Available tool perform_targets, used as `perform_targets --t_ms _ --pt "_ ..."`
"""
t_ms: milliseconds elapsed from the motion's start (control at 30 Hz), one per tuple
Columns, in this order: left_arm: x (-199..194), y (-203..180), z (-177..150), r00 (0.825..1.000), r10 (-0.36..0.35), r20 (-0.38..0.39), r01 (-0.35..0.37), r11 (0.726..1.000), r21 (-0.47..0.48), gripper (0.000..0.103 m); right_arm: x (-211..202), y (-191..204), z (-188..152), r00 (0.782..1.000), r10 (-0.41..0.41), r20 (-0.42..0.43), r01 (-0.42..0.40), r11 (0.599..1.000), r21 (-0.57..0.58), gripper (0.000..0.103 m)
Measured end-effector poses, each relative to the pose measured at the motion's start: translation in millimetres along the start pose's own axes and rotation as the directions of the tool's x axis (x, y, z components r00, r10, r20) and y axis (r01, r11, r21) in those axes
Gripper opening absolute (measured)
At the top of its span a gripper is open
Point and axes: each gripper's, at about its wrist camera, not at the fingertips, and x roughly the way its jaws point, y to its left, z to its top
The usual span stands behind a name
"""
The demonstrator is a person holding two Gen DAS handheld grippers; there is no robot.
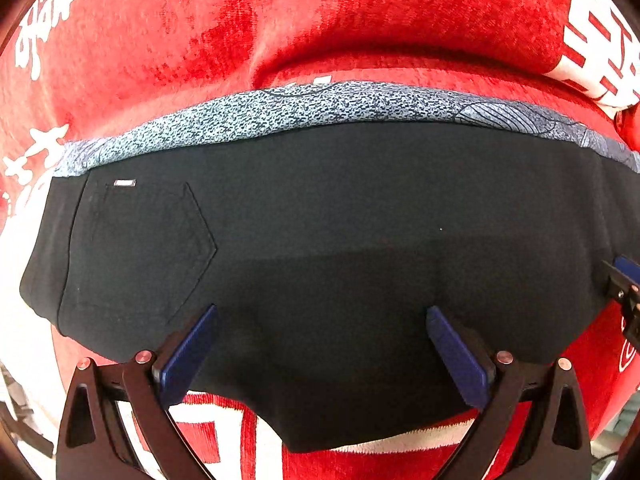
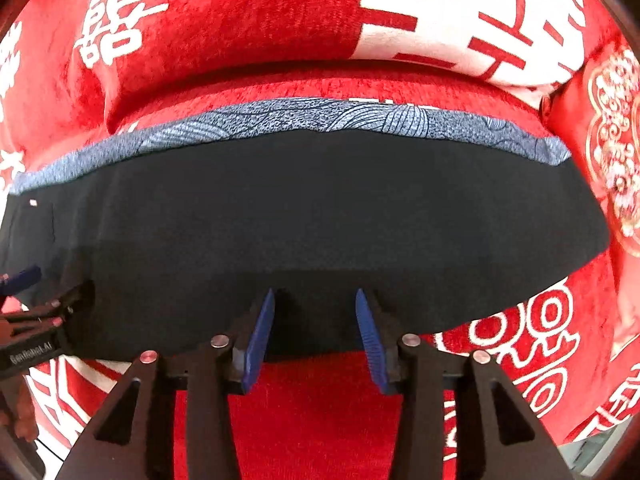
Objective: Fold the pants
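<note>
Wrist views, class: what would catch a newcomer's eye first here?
The black pants lie folded across the middle, a blue-grey patterned band along their far edge. Beneath spreads a bright red blanket with large white characters. Each open gripper, left and right, hangs over the near edge.

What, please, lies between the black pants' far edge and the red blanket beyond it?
A strip of blue-grey patterned fabric runs along the far edge of the black pants, separating them from the red blanket; both wrist views show it.
</note>
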Motion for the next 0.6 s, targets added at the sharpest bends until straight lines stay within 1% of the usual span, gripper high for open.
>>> perform_targets --t_ms 33,67,133,200,333,400,467,500,567,600 --pt "-1 -2 0 1.000 0.004 0.003 -0.004 1.000 0.008 0.103 0 0 0 1.000 0.011 0.005 -0.011 1.000 0.001 0.058" --pt "-2 -2 4 1.000 0.008 0.007 -0.008 1.000 0.016 0.103 0 2 -1 1.000 0.012 0.011 -0.012 1.000 -0.007 0.059" --pt "-3 -4 2 1.000 0.018 0.013 -0.019 0.999 0.026 0.103 0 7 -3 1.000 -0.008 0.025 0.008 0.999 -0.031 0.061" --pt "-5 -5 3 1.000 0.027 0.011 -0.028 0.999 0.025 0.103 0 7 -3 1.000 -0.003 0.027 0.004 1.000 -0.030 0.062" --pt "0 -16 9 0.999 0.050 -0.005 -0.050 0.999 0.007 0.103 -2 2 2 0.998 0.056 -0.015 -0.057 0.998 -0.038 0.064" --pt "-3 -19 10 0.997 0.072 -0.013 -0.072 0.997 0.011 0.103 -6 -7 7 0.993 0.108 -0.040 -0.109 0.994 -0.026 0.064" --pt "-6 -24 13 0.995 0.097 -0.033 -0.096 0.995 0.017 0.103 -14 -23 13 0.987 0.156 -0.035 -0.156 0.988 0.007 0.064" --pt "-8 -27 16 0.994 0.099 -0.047 -0.098 0.995 0.014 0.103 -19 -34 16 0.987 0.160 -0.024 -0.160 0.987 0.024 0.064" --pt "-16 -33 24 0.996 0.069 -0.054 -0.069 0.998 -0.013 0.103 -25 -64 26 0.988 0.156 0.006 -0.156 0.985 0.070 0.057" --pt "-20 -37 30 0.997 0.060 -0.047 -0.061 0.998 -0.022 0.103 -25 -76 31 0.988 0.156 0.011 -0.156 0.983 0.093 0.048"
